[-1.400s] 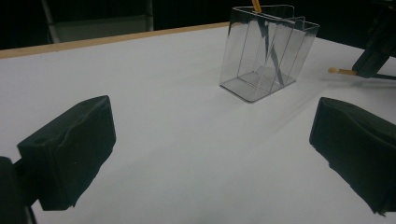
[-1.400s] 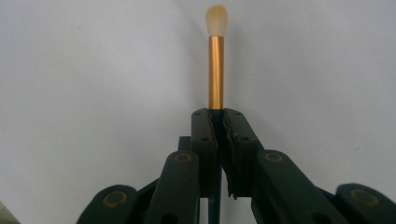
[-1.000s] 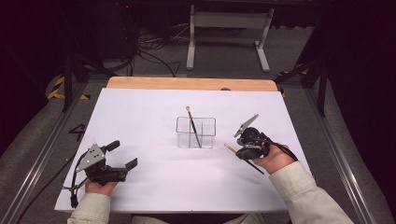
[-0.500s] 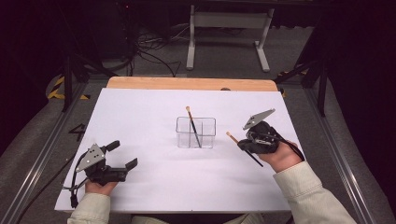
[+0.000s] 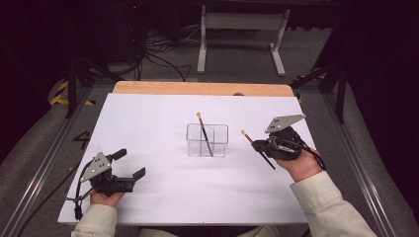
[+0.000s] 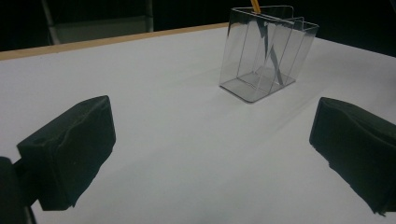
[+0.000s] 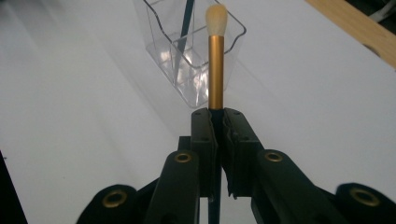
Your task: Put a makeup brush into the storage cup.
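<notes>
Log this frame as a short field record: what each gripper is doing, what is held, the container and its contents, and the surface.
right gripper: shut on the held brush, raised off the table to the right of the organizer
held brush: gold ferrule, pale bristle tip, dark handle clamped between the jaws
left gripper: open, nothing between its jaws, low at the near left of the table
organizer: clear plastic, divided into compartments, upright mid-table
brush in organizer: leaning, bristle end up
table: white sheet, wooden edge at the far side

Bright, even light on table [image 5: 148, 123]; dark surroundings, soft shadows.
</notes>
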The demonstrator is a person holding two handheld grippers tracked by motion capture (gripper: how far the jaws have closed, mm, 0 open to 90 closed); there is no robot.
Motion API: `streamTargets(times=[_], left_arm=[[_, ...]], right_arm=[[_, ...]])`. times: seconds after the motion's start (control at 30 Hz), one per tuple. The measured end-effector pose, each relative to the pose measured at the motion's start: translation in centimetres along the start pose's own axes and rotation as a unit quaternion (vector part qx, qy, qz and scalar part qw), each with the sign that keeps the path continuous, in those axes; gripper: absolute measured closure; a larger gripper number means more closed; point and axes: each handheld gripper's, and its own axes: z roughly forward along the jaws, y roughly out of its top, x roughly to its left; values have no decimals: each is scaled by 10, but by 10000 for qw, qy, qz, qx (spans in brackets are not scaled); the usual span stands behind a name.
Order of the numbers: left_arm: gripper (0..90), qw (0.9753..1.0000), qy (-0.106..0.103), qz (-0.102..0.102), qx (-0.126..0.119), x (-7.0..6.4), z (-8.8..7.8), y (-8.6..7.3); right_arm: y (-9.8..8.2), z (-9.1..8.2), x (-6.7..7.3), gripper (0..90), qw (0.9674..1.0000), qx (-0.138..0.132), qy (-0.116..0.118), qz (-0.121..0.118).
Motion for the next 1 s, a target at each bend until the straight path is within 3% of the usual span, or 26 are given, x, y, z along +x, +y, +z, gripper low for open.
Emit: streamTargets(times=[0.13,0.27,0.3,0.37,0.6,0.63,0.77,0.8,0.83,0.87,0.93,0.97,1.0], left_arm=[[10,10000,2,3,-4,0,0,0],[10,10000,1,9,-4,0,0,0],[10,10000,1,9,-4,0,0,0],[9,10000,10,9,-5,0,0,0],[9,10000,4,11,-3,0,0,0],[9,10000,3,10,-2,0,0,0],[9,10000,-1,8,1,0,0,0],[9,10000,0,7,2,0,0,0],[9,10000,3,4,2,0,0,0],[8,10000,16,13,-1,0,0,0],[5,10000,22,10,-4,0,0,0],[5,10000,23,3,-3,0,0,0],[5,10000,17,14,2,0,0,0]], right_arm=[[1,-7,2,838,9988,-489,-8,-93],[0,-13,5,838,9948,-988,-54,-259],[0,-13,5,838,9948,-988,-54,-259],[-2,-15,6,838,9916,-1241,-133,-332],[-5,-15,0,838,9893,-1443,-81,-176],[-7,-15,-1,838,9873,-1580,-27,-153],[-8,-16,-3,838,9844,-1754,-23,-166],[-8,-17,-4,838,9821,-1880,33,-146],[-8,-17,-4,838,9821,-1880,33,-146],[-10,-18,-5,837,9786,-2050,44,-161],[-10,-18,-6,837,9772,-2119,46,-154],[-12,-18,-8,837,9741,-2257,48,-118],[-12,-18,-8,837,9731,-2302,29,-118]])
